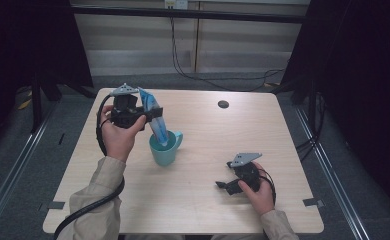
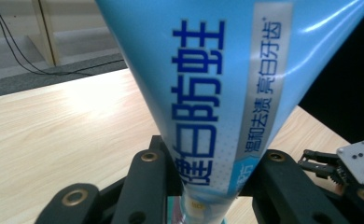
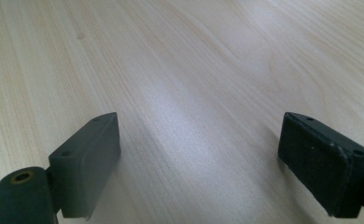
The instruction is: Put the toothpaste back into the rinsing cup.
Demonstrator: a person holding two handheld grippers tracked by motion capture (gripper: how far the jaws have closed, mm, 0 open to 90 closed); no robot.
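A blue toothpaste tube (image 1: 153,118) stands tilted with its lower end inside a teal mug (image 1: 164,149) left of the table's middle. My left gripper (image 1: 153,114) is shut on the tube's middle, held level above the mug. In the left gripper view the tube (image 2: 217,93) with its dark blue lettering rises between the two black jaws, which press on its sides. My right gripper (image 1: 224,184) rests low on the table at the front right, open. Its two pads (image 3: 90,158) stand wide apart over bare wood with nothing between them.
The light wooden table (image 1: 208,130) has a small dark round hole (image 1: 223,104) near its back edge. Black cables trail from both grippers. Dark floor and black frames surround the table. In the left gripper view the right gripper (image 2: 353,163) shows at the lower right.
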